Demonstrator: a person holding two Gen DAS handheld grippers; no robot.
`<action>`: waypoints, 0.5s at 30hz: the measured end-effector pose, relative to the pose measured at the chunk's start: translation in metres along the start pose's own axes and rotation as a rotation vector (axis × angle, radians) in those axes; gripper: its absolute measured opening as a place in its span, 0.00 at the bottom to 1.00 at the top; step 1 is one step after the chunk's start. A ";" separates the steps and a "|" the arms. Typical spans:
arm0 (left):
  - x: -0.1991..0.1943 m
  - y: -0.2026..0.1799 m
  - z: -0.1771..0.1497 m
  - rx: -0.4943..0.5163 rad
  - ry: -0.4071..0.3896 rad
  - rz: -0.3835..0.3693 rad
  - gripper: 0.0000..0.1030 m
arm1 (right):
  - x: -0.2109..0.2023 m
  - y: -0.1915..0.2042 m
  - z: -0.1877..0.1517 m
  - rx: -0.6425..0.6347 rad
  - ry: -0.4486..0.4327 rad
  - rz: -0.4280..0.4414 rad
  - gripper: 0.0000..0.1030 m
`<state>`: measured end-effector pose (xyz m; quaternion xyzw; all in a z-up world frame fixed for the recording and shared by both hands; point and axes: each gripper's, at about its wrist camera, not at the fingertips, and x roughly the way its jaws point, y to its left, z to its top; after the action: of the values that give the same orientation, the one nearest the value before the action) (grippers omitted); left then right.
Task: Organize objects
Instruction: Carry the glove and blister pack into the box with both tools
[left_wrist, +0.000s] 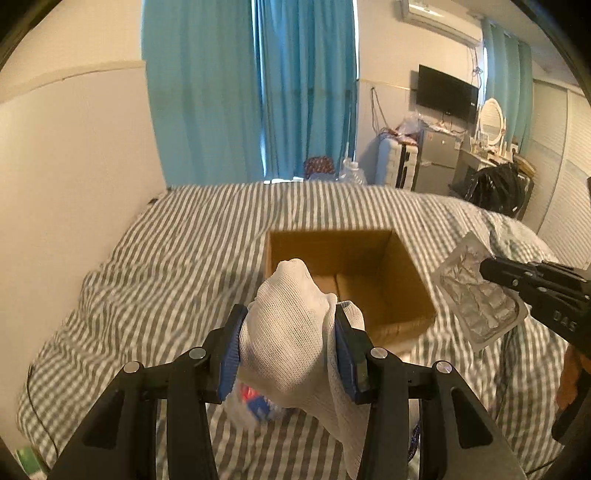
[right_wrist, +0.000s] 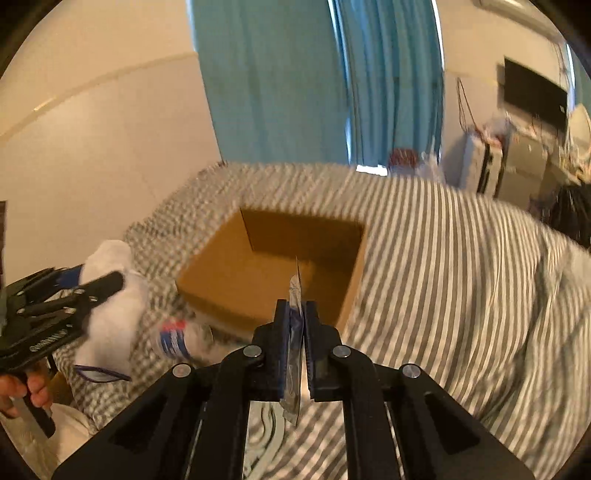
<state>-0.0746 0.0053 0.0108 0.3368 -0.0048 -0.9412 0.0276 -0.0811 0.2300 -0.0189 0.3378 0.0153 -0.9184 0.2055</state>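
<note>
Grippers close on a sock and a foil packet above a striped bed.
Left gripper (left_wrist: 290, 347) clamps the white sock (left_wrist: 291, 332) at lower centre; right gripper (right_wrist: 295, 332) pinches the packet (right_wrist: 294, 354) edge-on near the open cardboard box (right_wrist: 273, 273) mid-frame.

Right tool (right_wrist: 295, 314) clamps foil packet (right_wrist: 294, 295) edge-on before open cardboard box (right_wrist: 221, 273); left tool (right_wrist: 99, 286) grips white sock (right_wrist: 110, 314).
</note>
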 end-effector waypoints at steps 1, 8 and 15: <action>0.004 -0.001 0.007 -0.001 0.000 -0.002 0.44 | -0.001 0.002 0.007 -0.011 -0.015 0.000 0.07; 0.051 -0.012 0.053 0.013 -0.024 -0.012 0.44 | 0.014 0.007 0.062 -0.061 -0.095 0.018 0.07; 0.112 -0.029 0.061 0.053 0.030 -0.013 0.44 | 0.071 -0.004 0.080 -0.041 -0.074 0.036 0.07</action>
<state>-0.2016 0.0278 -0.0135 0.3513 -0.0273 -0.9358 0.0124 -0.1801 0.1939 -0.0024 0.2997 0.0204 -0.9259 0.2293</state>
